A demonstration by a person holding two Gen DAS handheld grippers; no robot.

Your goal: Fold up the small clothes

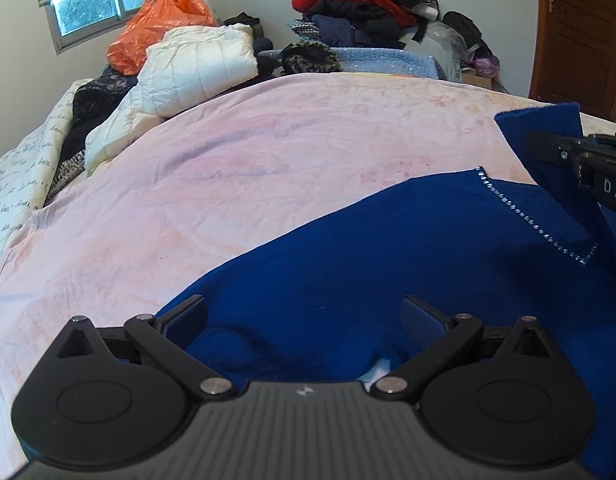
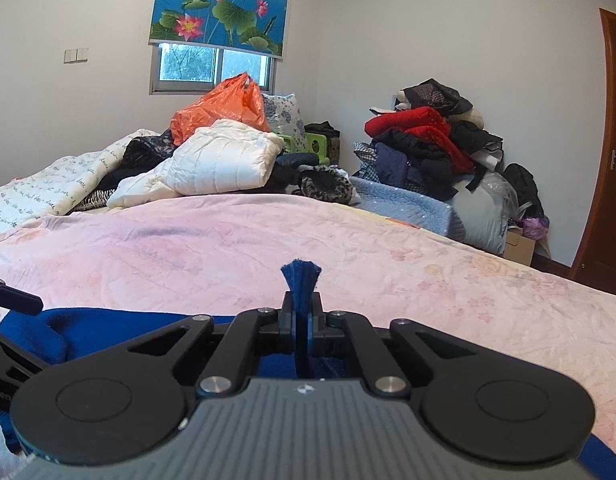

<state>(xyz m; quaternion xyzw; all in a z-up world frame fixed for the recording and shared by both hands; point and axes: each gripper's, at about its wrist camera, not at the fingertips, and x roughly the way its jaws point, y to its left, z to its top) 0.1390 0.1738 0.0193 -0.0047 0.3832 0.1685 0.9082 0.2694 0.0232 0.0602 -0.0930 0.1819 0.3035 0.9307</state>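
One deep-blue knit garment (image 1: 388, 248) spread on pink bedsheet (image 1: 227, 184). Right gripper (image 2: 301, 312) pinching its edge, lifted; left gripper (image 1: 303, 320) spread over cloth. Mid-fold, apparently: next, carry the edge across and lay flat.

One blue garment (image 1: 388, 248) — two claws (image 1: 303, 316)

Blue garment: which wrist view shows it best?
Left wrist view. The blue garment spreads across the pink bedcover, its studded trim visible, with a raised flap pinched by the right hand-held gripper. The right wrist view shows only a tuft clamped between shut pads and some folds low in frame.
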